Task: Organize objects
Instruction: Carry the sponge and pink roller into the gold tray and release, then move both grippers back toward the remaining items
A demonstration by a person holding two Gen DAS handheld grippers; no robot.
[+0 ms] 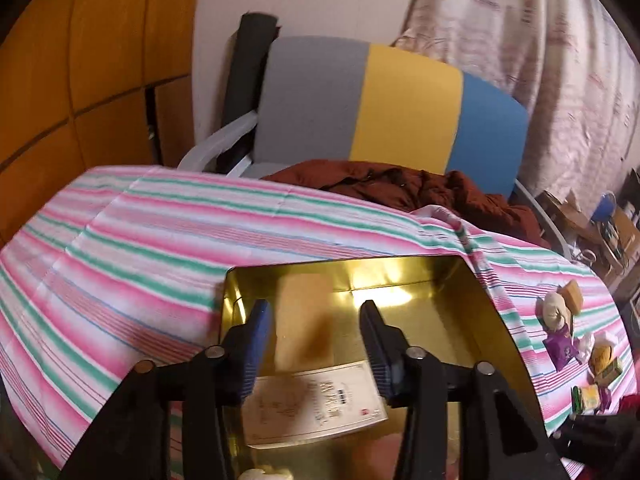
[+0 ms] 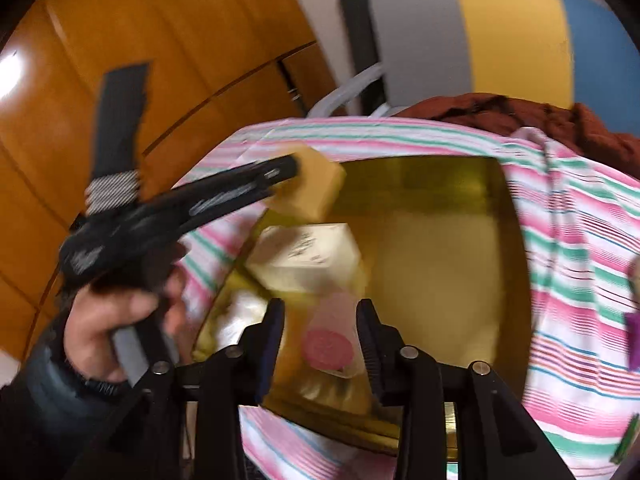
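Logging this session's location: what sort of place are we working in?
Probably a lived-in room at home: a table under a striped cloth, a chair with a brown garment on it, wooden cabinet doors and a patterned curtain.

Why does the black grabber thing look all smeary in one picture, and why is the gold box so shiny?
Right wrist view: the left gripper and its yellow block are smeared by motion blur. Left wrist view: light glares off the gold tin, and the fisheye lens bends the striped cloth.

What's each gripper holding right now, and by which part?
Left gripper pinches the tan block at its left end. Right gripper holds nothing.
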